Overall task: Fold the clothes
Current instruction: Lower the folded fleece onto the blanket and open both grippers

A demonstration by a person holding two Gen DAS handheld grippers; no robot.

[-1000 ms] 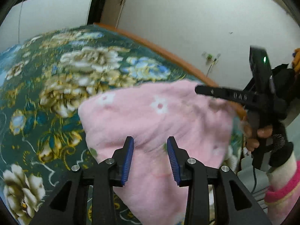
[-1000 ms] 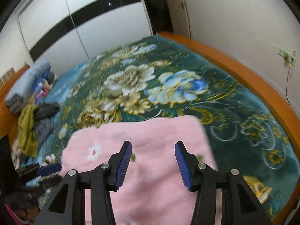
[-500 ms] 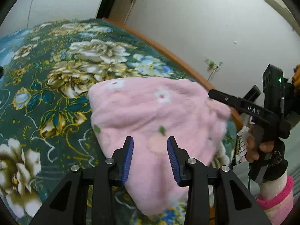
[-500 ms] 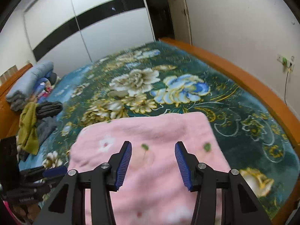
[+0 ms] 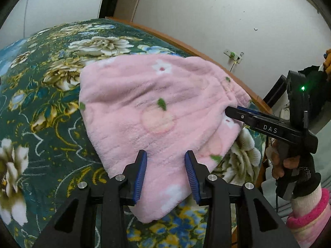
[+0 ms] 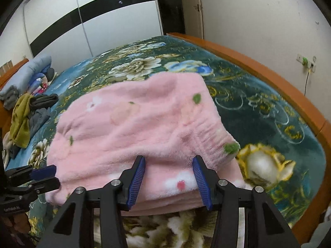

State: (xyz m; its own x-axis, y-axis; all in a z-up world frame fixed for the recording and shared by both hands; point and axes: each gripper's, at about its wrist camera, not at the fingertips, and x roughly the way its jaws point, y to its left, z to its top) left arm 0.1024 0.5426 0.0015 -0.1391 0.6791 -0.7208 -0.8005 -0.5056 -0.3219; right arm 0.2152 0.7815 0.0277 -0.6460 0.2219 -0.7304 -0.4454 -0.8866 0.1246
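Pink fleece, printed with white flowers, peaches and green leaves: the folded garment lies on the bed, on its dark green floral blanket, near the side with the orange wooden bed frame. My left tool hangs just over the near edge of the fleece with its blue-padded fingers spread apart and nothing between them but the cloth lying below. My right tool is likewise wide open, its pads straddling the folded stack at the elastic-waist end, where I can see several layers lying one on another; whether the pads touch the fleece I cannot tell. From my left camera the right tool comes in from the side with its tip at the garment's edge, my right hand wrapped round its grip. Beyond the garment, at the far side of the bed, sits a pile of clothes in olive and grey, beside a rolled blue quilt. A white wardrobe with a black band stands behind the bed
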